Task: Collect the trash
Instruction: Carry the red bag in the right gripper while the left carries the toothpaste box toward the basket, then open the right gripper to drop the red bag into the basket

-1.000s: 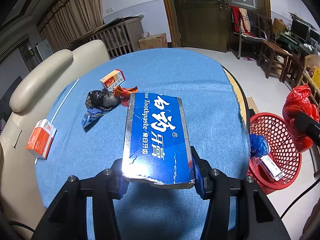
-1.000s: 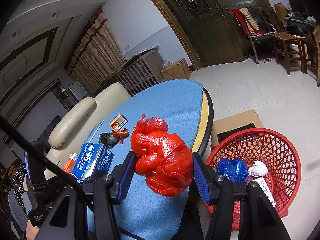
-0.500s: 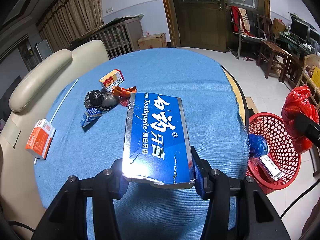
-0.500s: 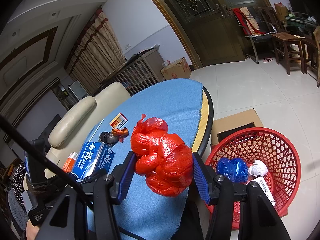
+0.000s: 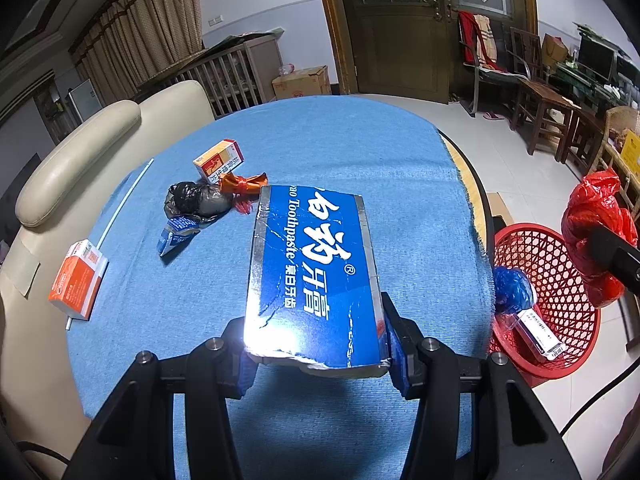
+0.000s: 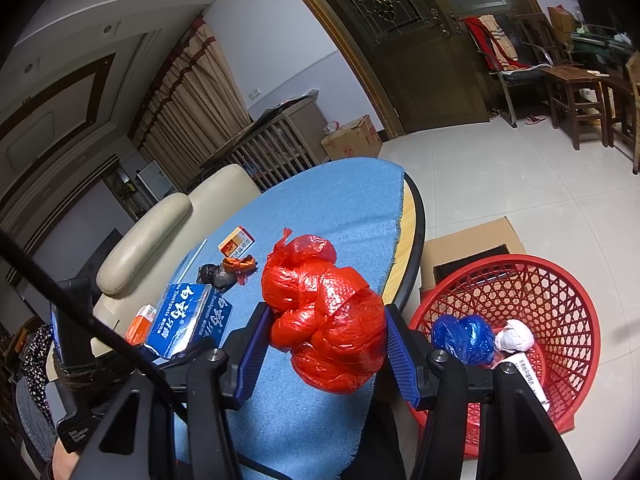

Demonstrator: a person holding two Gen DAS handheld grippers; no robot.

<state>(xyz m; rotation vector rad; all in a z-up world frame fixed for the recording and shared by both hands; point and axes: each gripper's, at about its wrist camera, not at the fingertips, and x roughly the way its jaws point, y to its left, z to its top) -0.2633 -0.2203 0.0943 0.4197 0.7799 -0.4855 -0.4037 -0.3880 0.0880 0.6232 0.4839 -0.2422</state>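
Note:
My left gripper [image 5: 316, 356] is shut on a blue toothpaste box [image 5: 312, 276], held above the blue-clothed round table [image 5: 360, 152]. A knotted red plastic bag [image 6: 326, 316] sits clamped between the pads of my right gripper [image 6: 326, 350], over the table's right edge. That bag [image 5: 596, 232] also shows at the right of the left wrist view. The red mesh basket [image 6: 552, 304] stands on the floor beside the table, holding a blue bag [image 6: 464, 336], a white wad and a small labelled box. The toothpaste box [image 6: 188, 320] and the left gripper appear at the lower left of the right wrist view.
On the cloth lie a small orange-and-white box [image 5: 218, 160], a black crumpled bag [image 5: 196, 200], an orange wrapper [image 5: 244, 182], a blue torn packet [image 5: 176, 236], an orange box [image 5: 78, 280] and a white straw [image 5: 124, 196]. A cream sofa [image 5: 80, 152] borders the table's left side. Flat cardboard [image 6: 472, 240] lies on the floor.

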